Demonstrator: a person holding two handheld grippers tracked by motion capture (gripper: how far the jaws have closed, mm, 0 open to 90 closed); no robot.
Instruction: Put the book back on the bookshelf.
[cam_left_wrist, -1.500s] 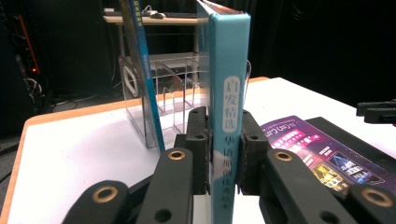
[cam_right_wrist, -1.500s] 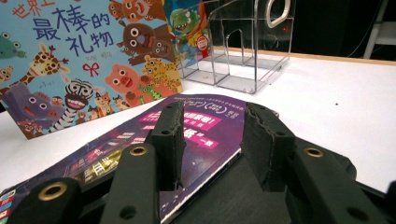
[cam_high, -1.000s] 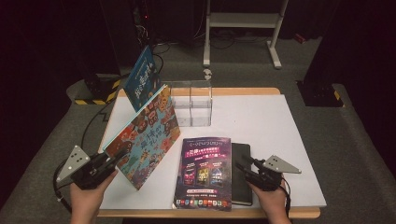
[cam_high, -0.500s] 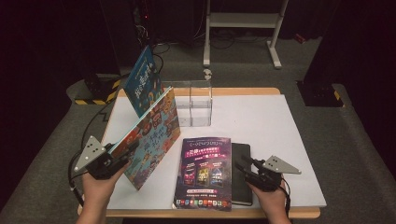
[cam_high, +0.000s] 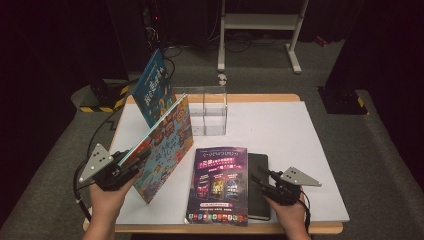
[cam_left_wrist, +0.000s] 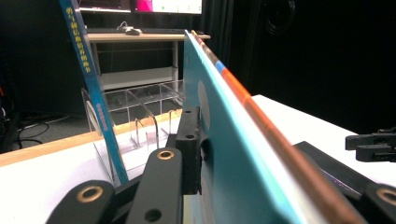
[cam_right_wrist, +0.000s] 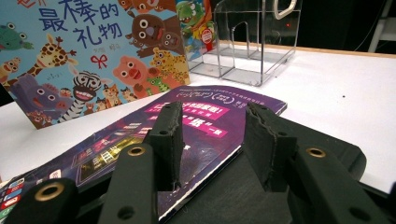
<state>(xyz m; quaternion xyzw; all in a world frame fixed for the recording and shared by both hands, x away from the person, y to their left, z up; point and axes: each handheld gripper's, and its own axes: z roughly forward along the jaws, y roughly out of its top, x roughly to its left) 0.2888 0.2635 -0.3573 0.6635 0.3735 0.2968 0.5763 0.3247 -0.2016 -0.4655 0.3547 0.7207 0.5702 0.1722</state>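
Cover of picture book (cam_right_wrist: 93, 56) reads 最棒的礼物. My left gripper (cam_high: 131, 165) clamps book's near edge, jaws just eased wider, book standing tilted on left of table (cam_high: 300, 145). Left hand low, near edge. My right gripper (cam_right_wrist: 215, 140) parted, empty, over purple magazine (cam_right_wrist: 177, 130) and black notebook (cam_high: 259, 185).

high: above, forward-down | tongs cams: close, level | shared: picture book (cam_high: 167, 145)
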